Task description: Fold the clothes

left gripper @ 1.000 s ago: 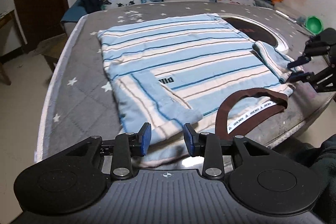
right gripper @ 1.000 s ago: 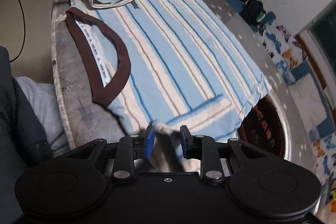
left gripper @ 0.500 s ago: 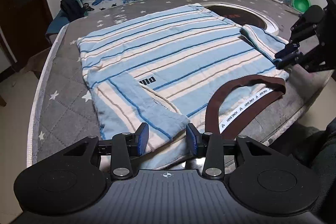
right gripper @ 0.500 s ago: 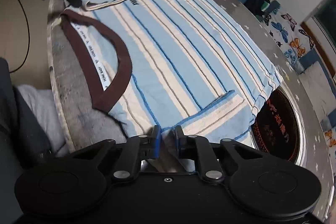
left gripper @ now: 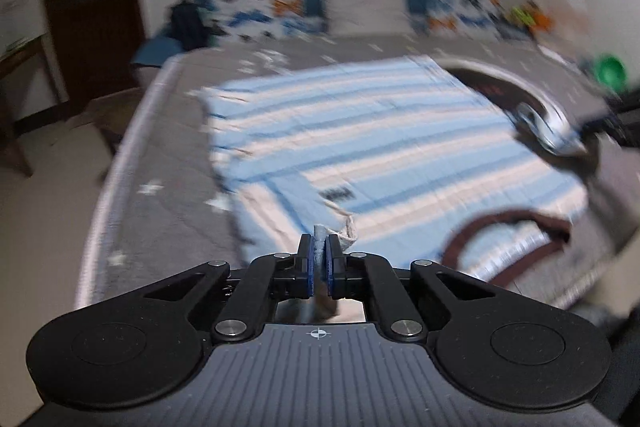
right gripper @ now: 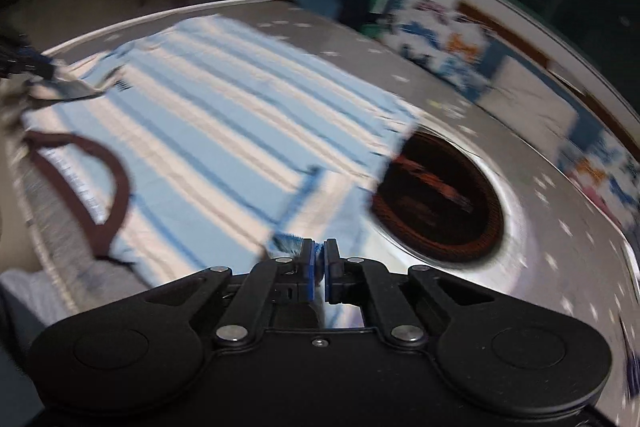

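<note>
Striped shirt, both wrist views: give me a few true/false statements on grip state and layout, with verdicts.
1. The left gripper is shut on a pinch of the striped shirt. True.
2. The right gripper is open and clear of the fabric. False: its jaws are closed on the shirt's edge.
3. The shirt's brown collar lies near the table's near edge. True.
4. The shirt hangs fully in the air. False: most of it lies flat on the grey star-print cover.
5. The shirt covers the whole dark round inset. False: most of the inset shows beside the shirt.
</note>
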The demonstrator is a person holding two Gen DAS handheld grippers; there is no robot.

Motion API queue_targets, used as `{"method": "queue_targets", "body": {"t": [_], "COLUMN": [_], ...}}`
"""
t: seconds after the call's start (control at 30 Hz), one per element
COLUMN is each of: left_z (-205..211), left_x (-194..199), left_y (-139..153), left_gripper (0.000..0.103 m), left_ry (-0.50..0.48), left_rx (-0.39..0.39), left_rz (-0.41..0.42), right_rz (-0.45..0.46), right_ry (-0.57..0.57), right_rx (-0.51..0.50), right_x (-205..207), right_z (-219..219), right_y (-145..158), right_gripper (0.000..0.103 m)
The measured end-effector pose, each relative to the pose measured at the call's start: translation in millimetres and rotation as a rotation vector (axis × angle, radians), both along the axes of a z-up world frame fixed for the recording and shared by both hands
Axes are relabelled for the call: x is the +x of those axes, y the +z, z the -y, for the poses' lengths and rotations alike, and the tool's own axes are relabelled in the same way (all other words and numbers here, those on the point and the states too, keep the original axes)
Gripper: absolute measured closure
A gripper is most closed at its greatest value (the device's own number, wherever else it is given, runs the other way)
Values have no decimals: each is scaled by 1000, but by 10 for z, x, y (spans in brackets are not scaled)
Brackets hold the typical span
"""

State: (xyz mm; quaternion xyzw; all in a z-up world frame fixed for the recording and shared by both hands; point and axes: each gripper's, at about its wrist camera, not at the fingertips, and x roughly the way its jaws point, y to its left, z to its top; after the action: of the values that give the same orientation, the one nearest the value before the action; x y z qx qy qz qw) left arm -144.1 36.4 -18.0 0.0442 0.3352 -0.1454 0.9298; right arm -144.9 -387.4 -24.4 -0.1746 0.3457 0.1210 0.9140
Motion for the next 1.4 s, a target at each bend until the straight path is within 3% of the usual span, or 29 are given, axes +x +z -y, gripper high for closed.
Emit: {"method": "queue_targets", "body": {"t": [0.23,0.4,0.5,0.57,0.67,0.8,0.97,1.1,1.2,1.23,1.33,1.4], "left_z": [-568,-925,-1080,-1141,-1194,-1261,-1251,-1167,-1072,-1030,-895,-782], "left_x": [-4,26,58,75,71,29,-16,-9,8,21,66,83], "left_y": [108,-41,-130,-166,-165,-114,6,80,104,105,99,97], "left_gripper": [97,96,96,95,92,91,79,69,68,67,65,64], "left_ry": [247,393,434,452,472,495,492,472,443,430,391,357], "left_rx": [-96,-131,-173,-190,-193,-170,-140,-131,-135,-135,-124,-108], "left_rz": [42,-15,-57,-74,-83,-60,-24,-5,-5,-6,-8,-4], "right_rz": [-12,-63,-83,-90,-87,-102,-119,-126,-119,-116,-109,-105], "right_ry": [-243,-335,-356,-367,-384,-386,-374,-373,-372,-370,-361,-358], "right_rx": [131,243,303,331,333,336,377,324,303,299,292,295], "right_x": [-47,4,23,14,-18,-38,-27,-3,-2,-4,-8,-9], "right_z": [587,834,908,947,984,1011,994,949,921,909,881,876], "right_y": [-108,-274,-322,-336,-337,-370,-422,-463,-471,-474,-477,-475], "right_gripper": [98,97,91,72,59,59,56,56,59,62,85,87]}}
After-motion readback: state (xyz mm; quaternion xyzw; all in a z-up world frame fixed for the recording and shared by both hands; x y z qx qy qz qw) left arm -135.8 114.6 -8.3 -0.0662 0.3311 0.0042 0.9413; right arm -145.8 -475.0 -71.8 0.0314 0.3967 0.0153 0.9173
